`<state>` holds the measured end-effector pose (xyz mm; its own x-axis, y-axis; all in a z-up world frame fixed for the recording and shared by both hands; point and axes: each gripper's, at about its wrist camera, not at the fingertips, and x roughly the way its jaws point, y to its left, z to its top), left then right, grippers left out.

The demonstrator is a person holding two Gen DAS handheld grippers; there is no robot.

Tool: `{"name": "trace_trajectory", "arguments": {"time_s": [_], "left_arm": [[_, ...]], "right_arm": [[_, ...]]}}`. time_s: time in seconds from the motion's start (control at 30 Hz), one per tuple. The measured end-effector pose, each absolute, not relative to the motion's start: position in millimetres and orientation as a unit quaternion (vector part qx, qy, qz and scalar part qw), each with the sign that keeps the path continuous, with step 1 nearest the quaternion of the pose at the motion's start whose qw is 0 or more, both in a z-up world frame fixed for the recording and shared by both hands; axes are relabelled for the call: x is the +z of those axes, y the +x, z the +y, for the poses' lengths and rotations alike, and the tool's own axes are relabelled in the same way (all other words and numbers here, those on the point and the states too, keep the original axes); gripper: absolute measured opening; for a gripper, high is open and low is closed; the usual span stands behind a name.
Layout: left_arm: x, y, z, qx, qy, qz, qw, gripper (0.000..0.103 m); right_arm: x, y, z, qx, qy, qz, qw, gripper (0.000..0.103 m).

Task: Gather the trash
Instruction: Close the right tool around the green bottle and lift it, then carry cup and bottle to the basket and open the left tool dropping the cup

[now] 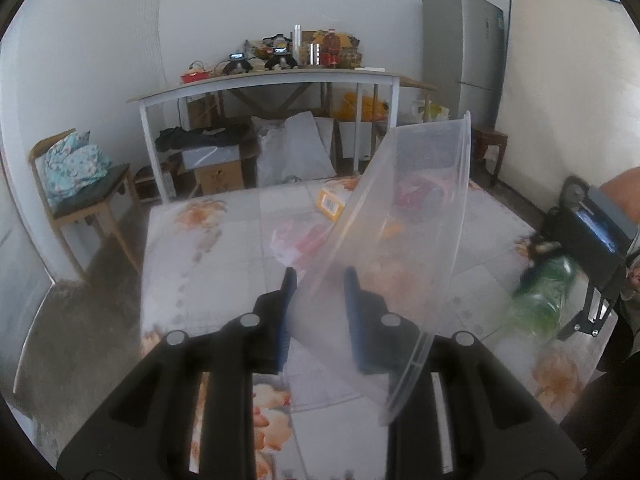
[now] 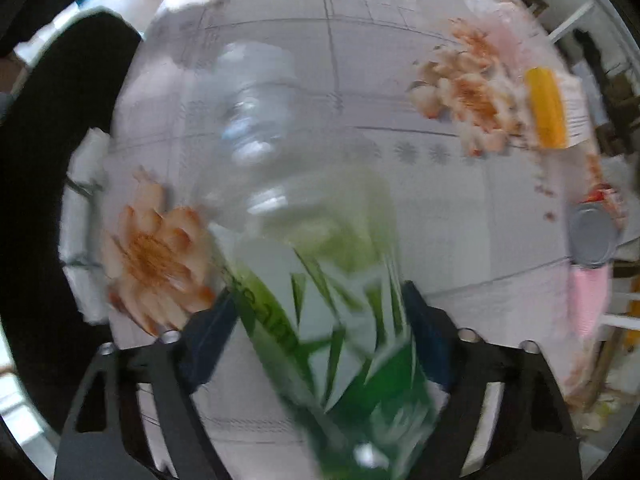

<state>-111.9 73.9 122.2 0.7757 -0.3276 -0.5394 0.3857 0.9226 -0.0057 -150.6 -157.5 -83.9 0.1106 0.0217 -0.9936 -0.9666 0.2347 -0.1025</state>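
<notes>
My left gripper [image 1: 320, 276] is shut on the wall of a clear plastic container [image 1: 400, 232], held tilted above the flowered table [image 1: 224, 248]. My right gripper [image 2: 320, 300] is shut on a clear bottle with a green label [image 2: 320, 280], blurred by motion, above the table [image 2: 440, 220]. In the left wrist view the right gripper [image 1: 560, 264] and its green bottle [image 1: 544, 296] are at the right edge. Other trash lies on the table: a yellow packet [image 1: 330, 204] [image 2: 550, 108], a red wrapper [image 1: 416, 192], a pink clear bag [image 1: 300, 240] and a can [image 2: 592, 236].
A wooden chair [image 1: 80, 200] with a cloth stands left of the table. Behind are a cluttered shelf table [image 1: 280, 76], boxes and bags, a grey fridge [image 1: 464, 52] and a mattress [image 1: 568, 92] against the wall. A dark shape [image 2: 52, 160] lies at the table's left edge.
</notes>
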Motion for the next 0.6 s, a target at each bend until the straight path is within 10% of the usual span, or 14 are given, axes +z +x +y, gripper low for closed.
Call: {"name": "trace_trajectory", "arguments": {"time_s": [0.6], "left_arm": [[129.6, -179.4, 123.4, -0.17, -0.008, 0.267, 0.948, 0.022]], "right_arm": [[-73.0, -179.8, -125.9, 0.302, -0.344, 0.476, 0.751, 0.06]]}}
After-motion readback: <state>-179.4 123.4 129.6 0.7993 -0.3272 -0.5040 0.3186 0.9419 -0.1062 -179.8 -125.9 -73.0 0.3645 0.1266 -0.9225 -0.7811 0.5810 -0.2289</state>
